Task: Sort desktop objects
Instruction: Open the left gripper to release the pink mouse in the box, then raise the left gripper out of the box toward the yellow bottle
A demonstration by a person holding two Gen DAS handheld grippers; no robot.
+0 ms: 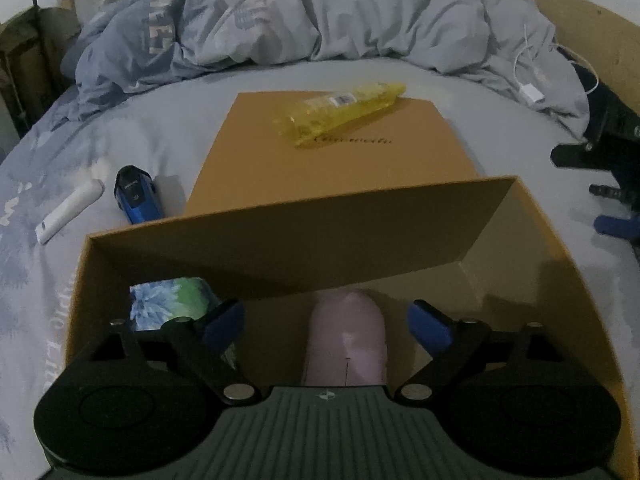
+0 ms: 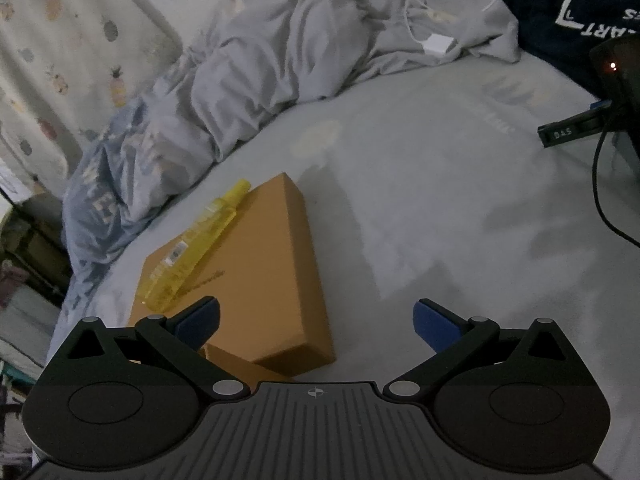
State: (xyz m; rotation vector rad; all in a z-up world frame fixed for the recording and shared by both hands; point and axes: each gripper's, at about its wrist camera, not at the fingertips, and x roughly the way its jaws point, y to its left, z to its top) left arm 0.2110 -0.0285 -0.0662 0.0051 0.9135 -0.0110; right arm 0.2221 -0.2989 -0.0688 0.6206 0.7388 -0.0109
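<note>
An open cardboard box (image 1: 568,264) sits on the bed right under my left gripper (image 1: 326,324), which is open. A pale pink rounded object (image 1: 348,336) lies in the box between the spread fingers, untouched. A blue-green patterned packet (image 1: 172,300) lies in the box's left corner. Behind it the box lid (image 1: 332,160) lies flat, with a yellow translucent bottle (image 1: 344,110) on it. A blue device (image 1: 138,196) and a white stick-shaped object (image 1: 70,210) lie on the sheet to the left. My right gripper (image 2: 316,320) hangs open and empty over the sheet beside the lid (image 2: 272,276) and bottle (image 2: 200,240).
A crumpled grey-blue duvet (image 1: 280,12) piles up at the back of the bed. A white charger and cable (image 2: 436,40) lie on it. A dark device with a cable (image 2: 616,80) sits at the right edge. The other gripper's blue fingertip (image 1: 616,226) shows at the right.
</note>
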